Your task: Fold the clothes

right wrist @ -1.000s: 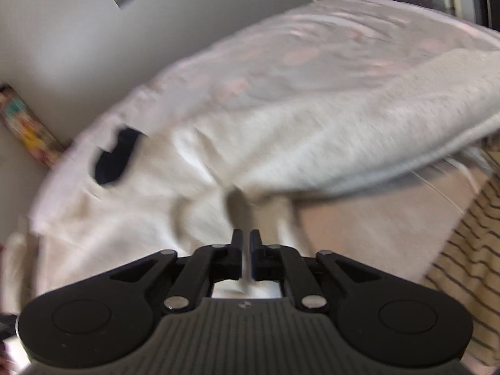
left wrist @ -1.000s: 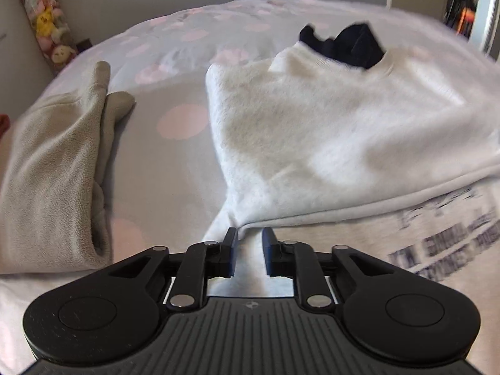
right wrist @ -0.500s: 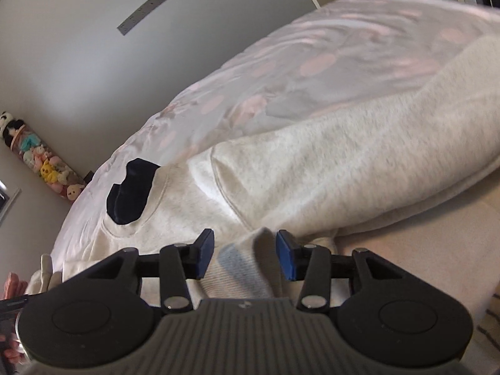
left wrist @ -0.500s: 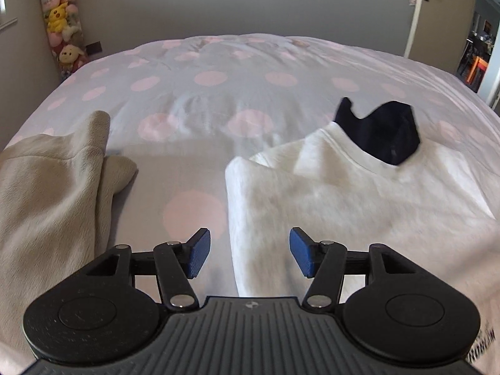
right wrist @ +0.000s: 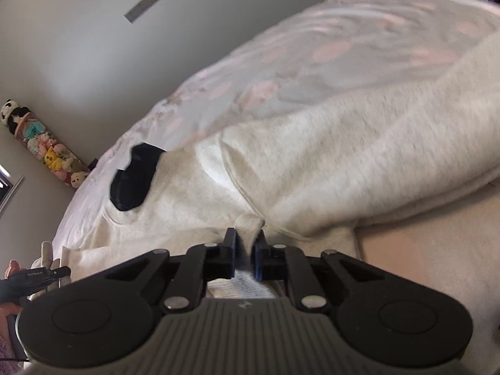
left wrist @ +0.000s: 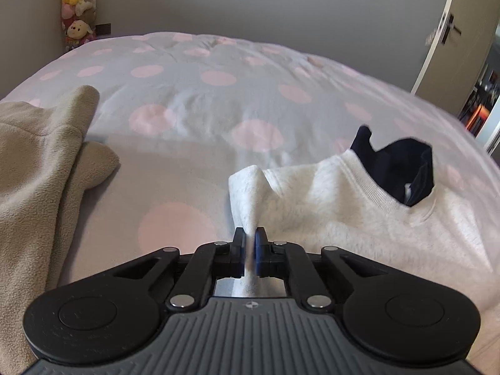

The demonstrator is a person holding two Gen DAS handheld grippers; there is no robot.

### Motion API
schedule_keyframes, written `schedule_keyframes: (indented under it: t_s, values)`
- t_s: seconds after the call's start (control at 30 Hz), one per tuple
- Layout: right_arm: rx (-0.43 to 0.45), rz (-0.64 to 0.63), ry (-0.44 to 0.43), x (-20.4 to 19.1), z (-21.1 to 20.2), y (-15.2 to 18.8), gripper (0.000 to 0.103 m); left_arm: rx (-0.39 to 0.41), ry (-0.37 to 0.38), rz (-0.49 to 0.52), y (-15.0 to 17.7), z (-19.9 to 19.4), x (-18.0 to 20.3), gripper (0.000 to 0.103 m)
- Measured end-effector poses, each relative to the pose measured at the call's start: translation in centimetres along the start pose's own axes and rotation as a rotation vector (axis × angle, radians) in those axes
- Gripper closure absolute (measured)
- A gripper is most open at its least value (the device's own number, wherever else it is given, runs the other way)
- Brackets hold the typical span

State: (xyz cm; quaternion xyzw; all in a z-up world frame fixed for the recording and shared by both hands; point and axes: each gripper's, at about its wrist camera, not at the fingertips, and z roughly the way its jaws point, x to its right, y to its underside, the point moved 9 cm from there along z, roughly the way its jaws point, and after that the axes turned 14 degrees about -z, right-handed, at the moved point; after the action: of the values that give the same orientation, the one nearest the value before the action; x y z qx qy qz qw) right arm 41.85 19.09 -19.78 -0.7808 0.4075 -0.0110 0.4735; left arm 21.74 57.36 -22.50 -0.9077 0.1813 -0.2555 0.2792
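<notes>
Both grippers have just closed on the white sweatshirt [left wrist: 359, 218], which lies on the dotted bed cover [left wrist: 187, 109] right of the beige fleece [left wrist: 34, 168]. Half a second ago their jaws stood wide apart; now the left gripper [left wrist: 249, 243] pinches a raised fabric peak and the right gripper [right wrist: 243, 250] clamps a bunched fold. With both holds made, the next fold looks ready to begin.

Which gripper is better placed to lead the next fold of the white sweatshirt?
Probably left. The left gripper is shut on a raised corner of the white sweatshirt, with bare bedspread around it. The right gripper also pinches fabric, but bunched folds crowd it.
</notes>
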Motion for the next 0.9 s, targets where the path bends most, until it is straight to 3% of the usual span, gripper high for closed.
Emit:
schedule_keyframes:
  t_s: [0.23, 0.57, 0.73, 0.87, 0.9]
  values:
    - [0.106, -0.133, -0.042, -4.5, -0.4, -4.3, 0.092, -0.010, 0.115, -0.201, -1.6, -0.3, -3.9, 0.100]
    - [-0.007, -0.130, 0.093, -1.2, 7.1, -2.4, 0.092, -0.060, 0.107, -0.143, -0.2, 3.3, -5.2, 0.099]
    - [-0.002, -0.071, 0.070, -0.3, 7.4, -1.8, 0.090, -0.064, 0.092, -0.154, -0.3, 2.8, -5.1, 0.094]
    - [0.005, -0.062, 0.084, -0.8, 6.1, -2.3, 0.071, -0.024, 0.053, -0.085, -0.5, 0.0, -4.7, 0.088]
    - [0.003, -0.062, 0.089, -0.9, 5.6, -2.4, 0.070, -0.019, 0.058, -0.063, -0.3, -0.8, -4.5, 0.087]
